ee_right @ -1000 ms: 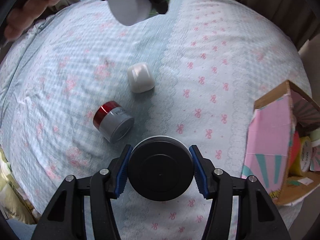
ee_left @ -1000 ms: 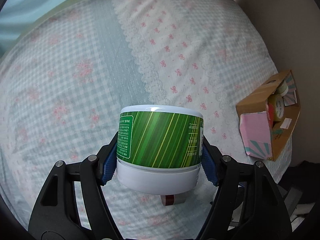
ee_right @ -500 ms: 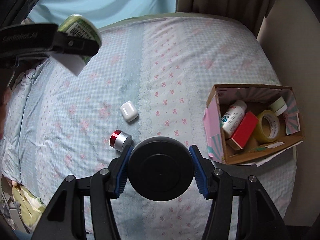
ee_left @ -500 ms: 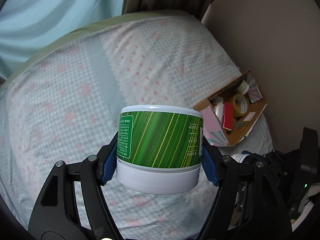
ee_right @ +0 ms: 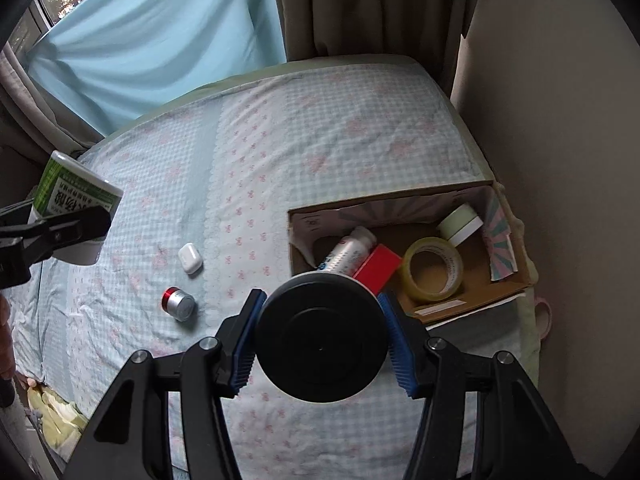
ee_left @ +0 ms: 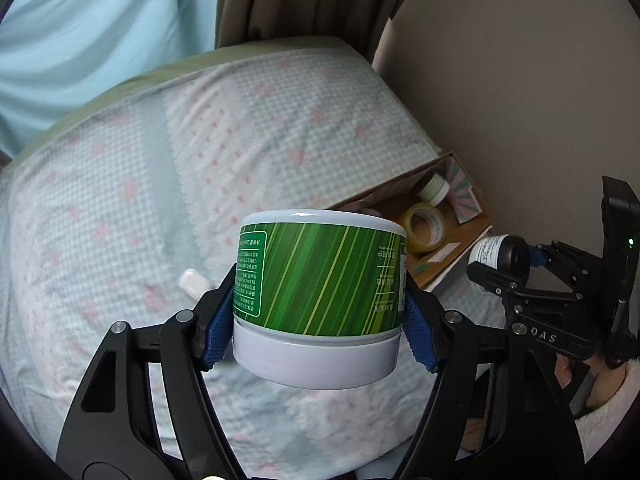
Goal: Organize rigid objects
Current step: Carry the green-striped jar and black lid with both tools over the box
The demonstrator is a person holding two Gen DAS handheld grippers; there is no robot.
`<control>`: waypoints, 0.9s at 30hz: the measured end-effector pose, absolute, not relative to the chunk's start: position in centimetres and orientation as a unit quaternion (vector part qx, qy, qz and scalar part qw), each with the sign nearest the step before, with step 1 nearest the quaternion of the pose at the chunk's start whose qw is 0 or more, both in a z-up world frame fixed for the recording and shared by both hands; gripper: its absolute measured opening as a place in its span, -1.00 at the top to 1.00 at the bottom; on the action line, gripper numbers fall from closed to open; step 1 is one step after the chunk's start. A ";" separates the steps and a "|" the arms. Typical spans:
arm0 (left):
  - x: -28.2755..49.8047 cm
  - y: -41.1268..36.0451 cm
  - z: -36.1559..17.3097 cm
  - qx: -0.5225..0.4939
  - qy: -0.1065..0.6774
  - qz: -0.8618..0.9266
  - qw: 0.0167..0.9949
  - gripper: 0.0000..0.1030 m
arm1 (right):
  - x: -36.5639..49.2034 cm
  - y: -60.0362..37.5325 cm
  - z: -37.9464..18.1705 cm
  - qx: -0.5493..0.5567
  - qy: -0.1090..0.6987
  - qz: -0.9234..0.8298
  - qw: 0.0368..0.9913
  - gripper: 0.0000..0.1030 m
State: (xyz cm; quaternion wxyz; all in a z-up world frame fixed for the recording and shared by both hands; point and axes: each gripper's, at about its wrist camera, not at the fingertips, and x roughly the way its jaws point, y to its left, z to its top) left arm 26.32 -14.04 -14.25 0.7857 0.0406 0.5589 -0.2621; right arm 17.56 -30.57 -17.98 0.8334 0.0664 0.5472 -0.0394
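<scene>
My left gripper (ee_left: 320,316) is shut on a green striped jar with a white lid (ee_left: 320,280), held high over the bed; the jar also shows in the right wrist view (ee_right: 74,196). My right gripper (ee_right: 322,338) is shut on a black-capped jar (ee_right: 322,336), seen from the side in the left wrist view (ee_left: 500,256), raised near the cardboard box (ee_right: 508,292). The box holds a tape roll (ee_right: 434,276), a red box (ee_right: 378,272), a white bottle (ee_right: 348,250) and a pale green jar (ee_right: 460,222). A white earbud case (ee_right: 189,258) and a red-and-silver tin (ee_right: 179,305) lie on the bed.
The bed (ee_right: 320,140) has a checked blue-and-pink sheet. The box sits at its right edge beside a beige wall (ee_right: 560,120). Curtains (ee_right: 360,8) hang behind the bed. A pink cup (ee_right: 542,316) shows below the box.
Both grippers have risen and pulled back from the bed with their jars held. The box has come further into both views.
</scene>
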 end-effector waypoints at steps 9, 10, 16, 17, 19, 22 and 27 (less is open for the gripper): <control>24.4 -23.3 -17.9 0.015 0.592 -0.252 0.765 -0.33 | 19.2 -41.9 -20.2 0.093 0.566 -0.059 0.817 -0.02; 24.4 -24.2 -18.4 0.016 0.596 -0.253 0.762 -0.33 | 19.5 -42.9 -20.7 0.097 0.568 -0.061 0.815 -0.02; 25.1 -29.5 -22.2 0.041 0.617 -0.258 0.742 -0.33 | 21.1 -47.6 -24.4 0.127 0.584 -0.069 0.799 -0.02; 25.2 -30.3 -23.0 0.046 0.620 -0.259 0.739 -0.33 | 21.4 -48.1 -25.2 0.131 0.587 -0.069 0.796 -0.02; 25.4 -31.8 -24.6 0.058 0.627 -0.261 0.732 -0.33 | 21.8 -49.0 -26.7 0.139 0.591 -0.067 0.792 -0.02; 25.9 -33.6 -27.2 0.067 0.640 -0.266 0.718 -0.33 | 22.2 -49.7 -28.6 0.141 0.593 -0.068 0.790 -0.02; 26.2 -36.0 -31.3 0.088 0.657 -0.279 0.695 -0.33 | 22.2 -50.1 -30.5 0.136 0.582 -0.074 0.799 -0.02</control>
